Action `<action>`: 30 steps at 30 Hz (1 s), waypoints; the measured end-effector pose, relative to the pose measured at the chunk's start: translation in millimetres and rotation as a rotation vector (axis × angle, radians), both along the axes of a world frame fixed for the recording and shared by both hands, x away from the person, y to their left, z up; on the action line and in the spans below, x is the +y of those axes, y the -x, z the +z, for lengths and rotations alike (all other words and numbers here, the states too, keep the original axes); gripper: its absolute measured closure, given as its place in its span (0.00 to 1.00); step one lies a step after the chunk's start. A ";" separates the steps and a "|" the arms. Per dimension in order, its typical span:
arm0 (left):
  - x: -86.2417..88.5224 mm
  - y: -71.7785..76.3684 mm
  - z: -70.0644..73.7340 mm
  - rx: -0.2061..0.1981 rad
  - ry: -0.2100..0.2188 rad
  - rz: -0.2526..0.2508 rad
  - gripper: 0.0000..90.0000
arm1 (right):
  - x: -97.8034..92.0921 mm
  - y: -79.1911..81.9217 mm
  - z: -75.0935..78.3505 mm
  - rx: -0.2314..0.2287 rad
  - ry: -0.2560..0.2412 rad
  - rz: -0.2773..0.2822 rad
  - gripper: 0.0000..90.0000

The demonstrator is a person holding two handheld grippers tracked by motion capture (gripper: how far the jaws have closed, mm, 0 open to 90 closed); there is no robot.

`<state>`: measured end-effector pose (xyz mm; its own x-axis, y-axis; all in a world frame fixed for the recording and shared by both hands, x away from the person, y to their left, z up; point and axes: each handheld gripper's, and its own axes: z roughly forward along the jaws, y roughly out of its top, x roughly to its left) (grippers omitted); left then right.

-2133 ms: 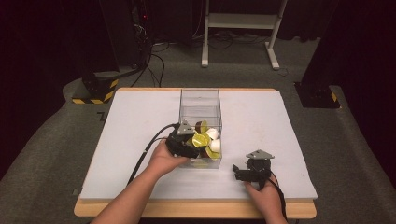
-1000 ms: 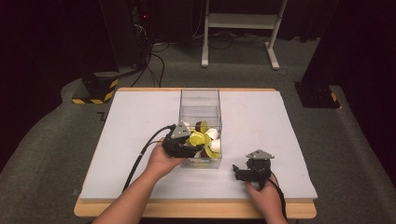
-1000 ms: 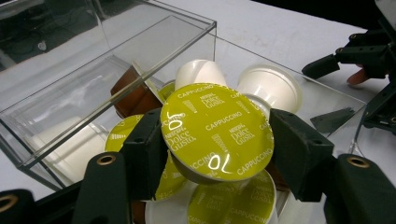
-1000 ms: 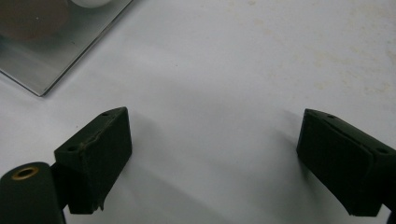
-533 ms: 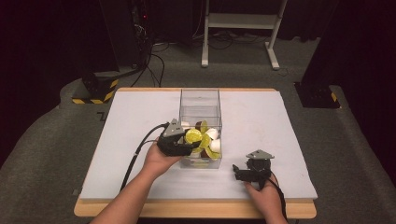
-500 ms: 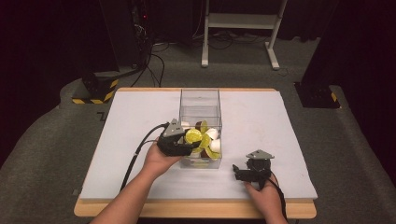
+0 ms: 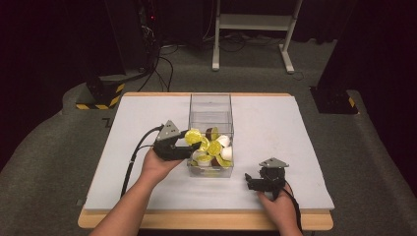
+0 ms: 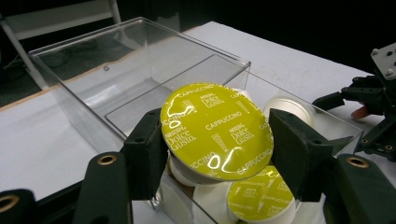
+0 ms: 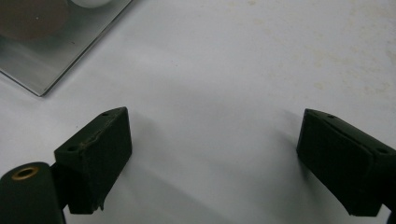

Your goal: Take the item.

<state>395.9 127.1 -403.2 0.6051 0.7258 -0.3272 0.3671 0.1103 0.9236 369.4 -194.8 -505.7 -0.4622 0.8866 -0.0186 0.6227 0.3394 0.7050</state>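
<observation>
Left gripper (image 7: 189, 142): jaws closed on a yellow-lidded Dolce Gusto cappuccino capsule (image 8: 215, 128), held at the left wall of the clear plastic box (image 7: 210, 105), just above the other capsules (image 7: 216, 152) lying in its near end. Right gripper (image 7: 253, 181): resting on the white table (image 7: 275, 123) near the box's right corner, jaws wide apart, holding nothing.
</observation>
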 end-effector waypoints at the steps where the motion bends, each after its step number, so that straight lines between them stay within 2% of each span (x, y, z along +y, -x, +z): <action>1: 1.8 -0.4 0.6 -0.002 0.001 0.003 0.44 | 0.0 0.0 0.0 0.000 0.000 0.000 0.11; 11: 17.6 -3.3 2.3 -0.008 0.016 0.046 0.44 | 0.0 0.0 0.0 0.000 0.000 0.000 0.11; 15: 25.6 -5.0 2.1 -0.014 -0.002 0.056 0.45 | 0.0 0.0 0.0 0.000 0.000 0.000 0.11; 20: 34.0 -6.9 1.9 -0.014 0.008 0.080 0.45 | 0.0 0.0 0.0 0.000 0.000 0.000 0.11; 22: 38.8 -7.9 1.6 -0.016 -0.008 0.083 0.45 | 0.0 0.0 0.0 0.000 0.000 0.000 0.11; 30: 53.4 -11.2 -0.8 -0.013 -0.009 0.123 0.45 | 0.0 0.0 0.0 0.000 -0.001 0.000 0.11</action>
<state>407.2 180.5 -404.0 0.5153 0.7978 -0.3130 0.3389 0.1458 0.9295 369.4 -194.7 -505.7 -0.4621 0.8866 -0.0181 0.6228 0.3390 0.7052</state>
